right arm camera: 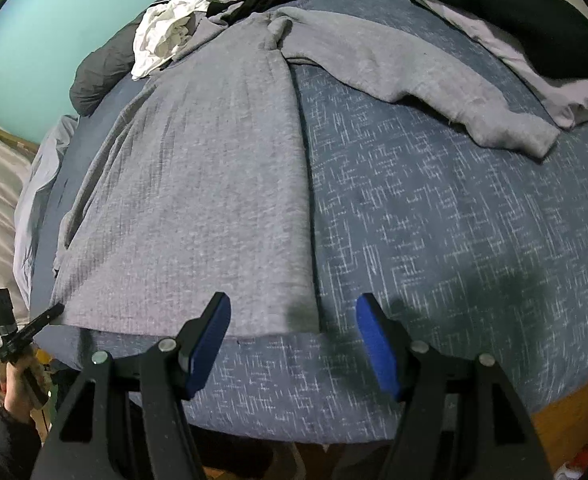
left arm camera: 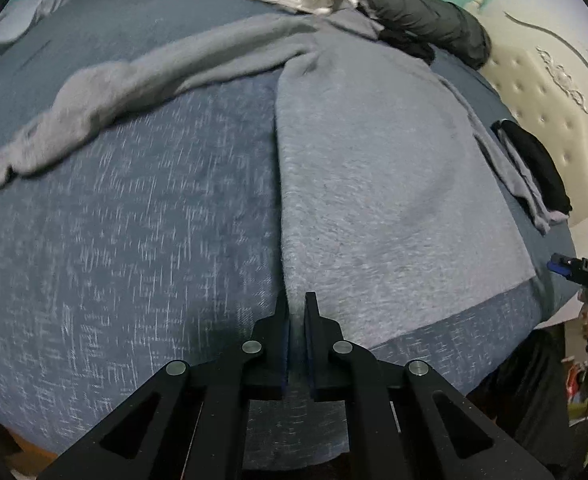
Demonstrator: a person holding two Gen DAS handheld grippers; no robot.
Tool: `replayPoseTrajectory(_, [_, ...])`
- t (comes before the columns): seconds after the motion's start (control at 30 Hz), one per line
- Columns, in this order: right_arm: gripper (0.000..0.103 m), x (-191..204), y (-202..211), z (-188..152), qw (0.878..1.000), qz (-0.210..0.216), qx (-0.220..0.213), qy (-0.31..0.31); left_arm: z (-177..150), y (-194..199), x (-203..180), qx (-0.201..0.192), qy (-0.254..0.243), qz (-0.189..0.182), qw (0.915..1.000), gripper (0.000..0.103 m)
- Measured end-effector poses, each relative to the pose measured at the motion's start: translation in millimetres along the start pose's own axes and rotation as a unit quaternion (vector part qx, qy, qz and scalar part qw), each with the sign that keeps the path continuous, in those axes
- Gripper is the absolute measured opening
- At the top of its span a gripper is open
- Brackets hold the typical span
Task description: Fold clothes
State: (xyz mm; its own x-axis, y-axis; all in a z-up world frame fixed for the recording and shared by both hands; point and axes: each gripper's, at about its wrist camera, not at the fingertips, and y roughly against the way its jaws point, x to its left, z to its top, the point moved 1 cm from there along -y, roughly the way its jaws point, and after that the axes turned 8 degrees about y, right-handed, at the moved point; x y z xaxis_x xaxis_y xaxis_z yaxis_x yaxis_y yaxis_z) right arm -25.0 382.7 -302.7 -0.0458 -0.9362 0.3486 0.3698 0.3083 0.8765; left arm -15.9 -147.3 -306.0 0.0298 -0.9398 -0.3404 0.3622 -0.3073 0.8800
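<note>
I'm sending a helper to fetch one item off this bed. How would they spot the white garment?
Start from the blue bedspread with white flecks that covers the bed. At its far edge, by the teal wall, a dark grey duvet lies bunched; the white garment sits crumpled against it. It is the only white piece, wadded up, while the grey sweater lies spread flat.

No legible text, label, brand or number on any surface in either view.
</note>
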Motion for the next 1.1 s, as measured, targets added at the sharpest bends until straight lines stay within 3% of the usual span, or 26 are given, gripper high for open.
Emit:
replayPoseTrajectory(0.2, [0.066, -7, -14, 1, 1.0, 0.004, 0.005, -0.018, 2, -8, 2, 0.001, 0.011, 0.008, 0.9999, 0.017])
replayPoseTrajectory(0.33, [0.066, -9, -23, 2, 1.0, 0.007, 0.011, -0.027, 5, -10, 5, -0.005, 0.026, 0.0, 0.9997, 0.048])
replayPoseTrajectory(0.43, [0.066, -4, -29, 4, 1.0, 0.006, 0.013, -0.015, 3, -19, 6, 0.005, 0.016, 0.004, 0.9999, 0.048])
replayPoseTrajectory(0.53, [0.066, 5, -36, 4, 1.0, 0.006, 0.015, 0.002, 0, -29, 7, 0.012, 0.014, 0.002, 0.9998, 0.047])
replayPoseTrajectory(0.57, [0.065, 9, -40, 3, 1.0, 0.005, 0.018, 0.009, -1, -32, 5, 0.015, 0.012, -0.001, 0.9998, 0.035])
replayPoseTrajectory(0.63, [0.052, 16, -46, 1, 0.999, 0.002, 0.026, 0.023, -3, -35, 0, 0.018, -0.003, 0.006, 0.9998, 0.008])
replayPoseTrajectory(0.67, [0.041, 19, -48, -1, 0.999, -0.002, 0.03, 0.031, -5, -36, -3, 0.02, -0.011, 0.009, 0.9997, 0.005])
replayPoseTrajectory(0.77, [0.009, 25, -46, -3, 0.998, -0.019, 0.023, 0.056, -6, -30, -7, 0.007, -0.023, 0.013, 0.9996, 0.004])
replayPoseTrajectory(0.8, [0.006, 25, -42, -3, 0.998, -0.023, 0.019, 0.062, -6, -24, -9, 0.002, -0.025, 0.01, 0.9996, 0.004])
replayPoseTrajectory(1.1, [0.005, 19, 30, 8, 0.991, -0.052, -0.012, 0.126, -16, 25, -43, -0.02, -0.068, -0.021, 0.9973, 0.004])
